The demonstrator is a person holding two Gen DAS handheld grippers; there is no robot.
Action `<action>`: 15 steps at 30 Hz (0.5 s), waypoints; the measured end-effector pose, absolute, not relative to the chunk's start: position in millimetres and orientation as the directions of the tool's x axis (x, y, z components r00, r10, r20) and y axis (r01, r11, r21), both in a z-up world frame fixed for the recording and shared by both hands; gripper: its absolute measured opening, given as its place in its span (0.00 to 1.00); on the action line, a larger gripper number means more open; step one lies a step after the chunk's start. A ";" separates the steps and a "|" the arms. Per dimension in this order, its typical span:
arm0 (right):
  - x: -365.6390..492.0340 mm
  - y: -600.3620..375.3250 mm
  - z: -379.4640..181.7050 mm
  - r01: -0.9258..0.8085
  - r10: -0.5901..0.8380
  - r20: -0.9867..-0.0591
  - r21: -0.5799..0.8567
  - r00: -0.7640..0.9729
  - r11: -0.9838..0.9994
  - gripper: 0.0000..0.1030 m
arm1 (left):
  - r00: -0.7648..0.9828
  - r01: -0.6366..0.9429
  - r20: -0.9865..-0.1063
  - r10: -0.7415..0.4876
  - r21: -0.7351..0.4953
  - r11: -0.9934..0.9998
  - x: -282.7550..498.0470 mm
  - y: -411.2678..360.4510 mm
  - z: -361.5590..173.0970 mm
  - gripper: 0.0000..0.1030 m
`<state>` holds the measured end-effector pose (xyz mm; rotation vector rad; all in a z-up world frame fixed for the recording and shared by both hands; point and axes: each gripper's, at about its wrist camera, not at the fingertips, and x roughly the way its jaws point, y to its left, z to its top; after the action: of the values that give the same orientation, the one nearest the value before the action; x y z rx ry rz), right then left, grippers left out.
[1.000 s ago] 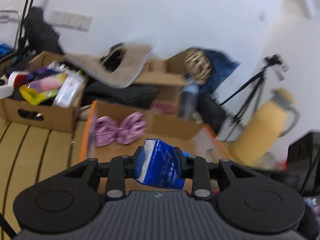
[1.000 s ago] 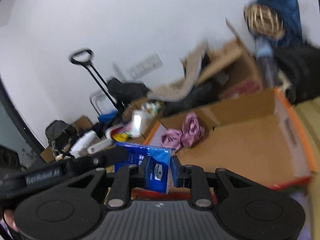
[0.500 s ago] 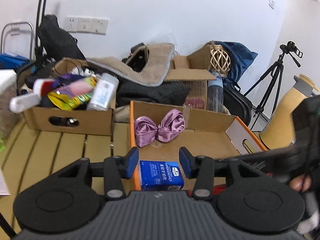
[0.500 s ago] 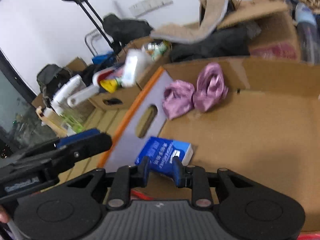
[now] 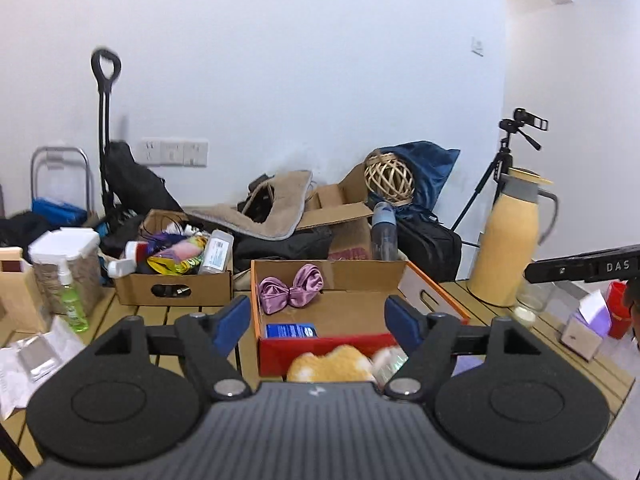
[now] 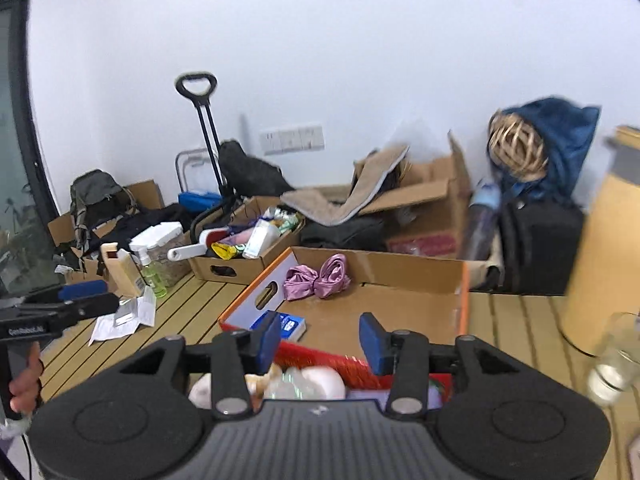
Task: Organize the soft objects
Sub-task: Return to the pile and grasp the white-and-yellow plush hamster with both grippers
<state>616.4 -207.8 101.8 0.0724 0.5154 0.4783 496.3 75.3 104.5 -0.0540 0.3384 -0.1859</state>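
Item 1, your left tongs [image 5: 318,318]: jaws spreading apart, nothing between them, pads touching no object.

Item 2, your right tongs [image 6: 318,338]: jaws also widening, nothing gripped; they hang in front of the near edge of the shallow box.

Item 3, shallow cardboard box [image 5: 430,296] with orange rim and red front wall: sits on the slatted table [image 5: 176,312], open at the top.

Item 4, blue tissue pack [image 5: 292,330]: lies flat on the box floor in the near left corner, free of both tongs. In the right wrist view it shows at [image 6: 292,326], just behind your left-hand pad.

Item 5, purple satin bow [image 5: 291,288]: rests against the far left wall of the same box, well apart from the pack.

Item 6, orange plush piece [image 5: 330,362]: in front of the box's red wall, outside it, partly hidden by the tongs' body.

Item 7, second box of mixed bottles [image 5: 172,288]: to the left of the shallow box.

Item 8, yellow jug [image 5: 510,252]: upright on the table at right.
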 end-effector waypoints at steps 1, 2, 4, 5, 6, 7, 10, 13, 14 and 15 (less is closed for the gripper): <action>601.5 -215.2 100.9 -0.416 0.452 -0.445 0.184 0.773 0.891 0.46 | 0.930 0.168 -0.316 -0.186 -0.085 0.982 480.9 70.5 102.7 0.75; 586.5 -220.8 98.5 -0.409 0.445 -0.436 0.178 0.783 0.895 0.46 | 0.932 0.169 -0.309 -0.189 -0.091 0.981 468.5 67.9 100.3 0.75; 556.9 -225.8 89.6 -0.400 0.430 -0.422 0.161 0.798 0.902 0.47 | 0.934 0.172 -0.298 -0.197 -0.106 0.979 441.4 61.2 90.9 0.78; 540.4 -227.0 82.7 -0.405 0.430 -0.413 0.150 0.803 0.902 0.47 | 0.935 0.170 -0.297 -0.195 -0.109 0.979 429.5 58.7 85.7 0.78; 524.5 -226.8 74.3 -0.412 0.432 -0.407 0.142 0.805 0.900 0.49 | 0.935 0.163 -0.300 -0.191 -0.117 0.980 417.2 56.9 79.1 0.78; 510.8 -224.9 65.9 -0.414 0.432 -0.405 0.137 0.805 0.900 0.50 | 0.933 0.154 -0.308 -0.188 -0.129 0.980 404.5 54.6 70.9 0.79; 466.7 -221.0 38.0 -0.424 0.437 -0.406 0.126 0.803 0.897 0.50 | 0.922 0.134 -0.339 -0.186 -0.171 0.976 375.1 52.8 47.7 0.79; 436.6 -220.4 11.1 -0.437 0.471 -0.413 0.180 0.780 0.881 0.50 | 0.908 0.129 -0.375 -0.184 -0.168 0.977 367.7 53.2 31.7 0.80; 433.4 -220.7 4.9 -0.434 0.481 -0.416 0.208 0.772 0.877 0.50 | 0.905 0.122 -0.388 -0.175 -0.158 0.980 370.8 52.6 27.9 0.80; 430.7 -220.2 -0.3 -0.428 0.485 -0.420 0.228 0.767 0.875 0.50 | 0.902 0.111 -0.398 -0.164 -0.152 0.982 374.8 53.3 24.2 0.80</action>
<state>430.7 -220.2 -0.3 0.1213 0.4882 0.4970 374.8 53.3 24.2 -0.1274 0.4223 -0.1423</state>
